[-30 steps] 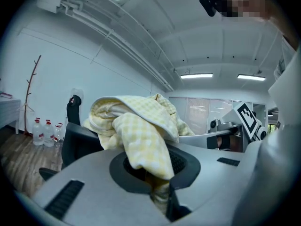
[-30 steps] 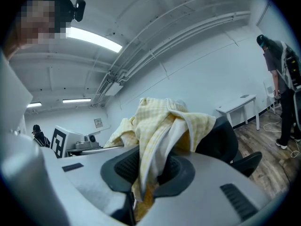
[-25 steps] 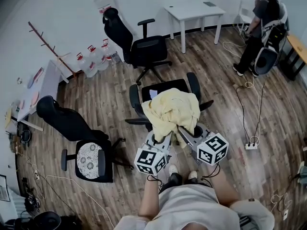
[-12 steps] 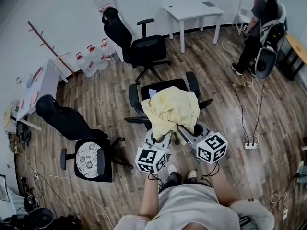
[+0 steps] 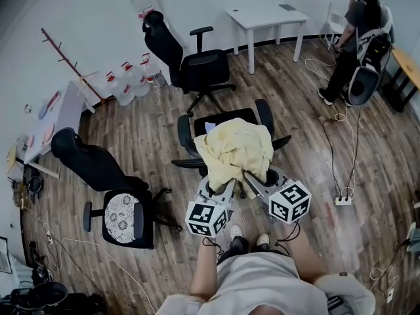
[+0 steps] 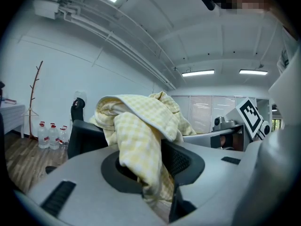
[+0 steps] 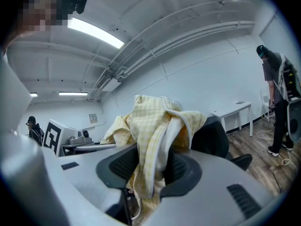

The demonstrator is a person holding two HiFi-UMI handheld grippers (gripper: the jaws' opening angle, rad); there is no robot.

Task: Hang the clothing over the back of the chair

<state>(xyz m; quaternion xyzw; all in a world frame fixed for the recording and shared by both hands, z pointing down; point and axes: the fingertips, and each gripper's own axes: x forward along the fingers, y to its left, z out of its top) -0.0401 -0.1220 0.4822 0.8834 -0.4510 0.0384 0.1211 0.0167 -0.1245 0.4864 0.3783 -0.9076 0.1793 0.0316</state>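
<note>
A pale yellow checked garment (image 5: 235,149) lies draped over the back of a black office chair (image 5: 264,115) right in front of me. My left gripper (image 5: 220,188) is at the cloth's lower left edge and my right gripper (image 5: 256,179) at its lower right. In the left gripper view a fold of the garment (image 6: 136,131) hangs loosely between the jaws of the left gripper (image 6: 150,173), which have just been opening. In the right gripper view the garment (image 7: 155,121) hangs likewise between the parted jaws of the right gripper (image 7: 150,168), also just opening. Neither gripper pinches the cloth.
A second black chair (image 5: 190,61) stands behind, a third (image 5: 98,169) to the left. A white table (image 5: 266,15), water bottles (image 5: 128,81) and a coat rack (image 5: 65,61) line the wall. A person (image 5: 357,31) stands at back right. Cables and a power strip (image 5: 342,200) lie on the floor.
Both grippers stay at the garment's lower edge and the cloth keeps its place on the chair back. No shift shows in the head view.
</note>
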